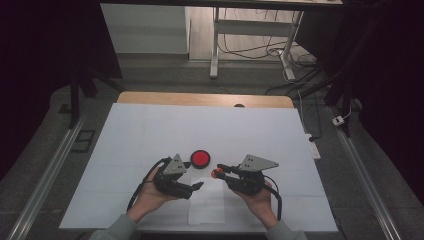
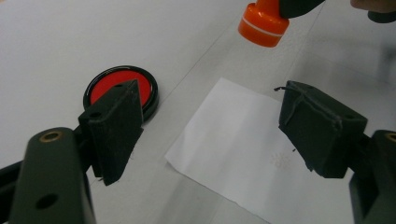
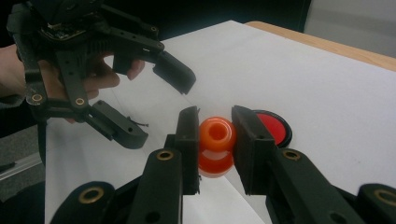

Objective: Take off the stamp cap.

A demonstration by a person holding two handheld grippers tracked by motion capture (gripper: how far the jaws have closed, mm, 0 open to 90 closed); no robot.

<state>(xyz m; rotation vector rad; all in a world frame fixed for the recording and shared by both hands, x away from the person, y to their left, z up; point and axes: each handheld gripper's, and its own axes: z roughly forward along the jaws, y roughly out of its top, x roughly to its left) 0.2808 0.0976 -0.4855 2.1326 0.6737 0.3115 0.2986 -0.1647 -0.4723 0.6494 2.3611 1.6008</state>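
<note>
Right claw point(image 3: 215, 140) is clamped on the orange stamp point(image 3: 215, 145), held just above the near paper sheet point(image 1: 207, 202). Left claw point(image 1: 199, 186) hangs apart with nothing in it, over that sheet's left edge. Red ink pad point(image 1: 200, 158) sits just behind, and the desk point(image 1: 150, 130) beyond is wide-open white.

White cover point(image 1: 150, 135) on wooden table point(image 1: 200, 98); cables point(image 1: 260, 50) on floor behind.

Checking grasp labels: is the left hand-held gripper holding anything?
No, the left hand-held gripper has open jaws with nothing between them above the paper sheet.
</note>
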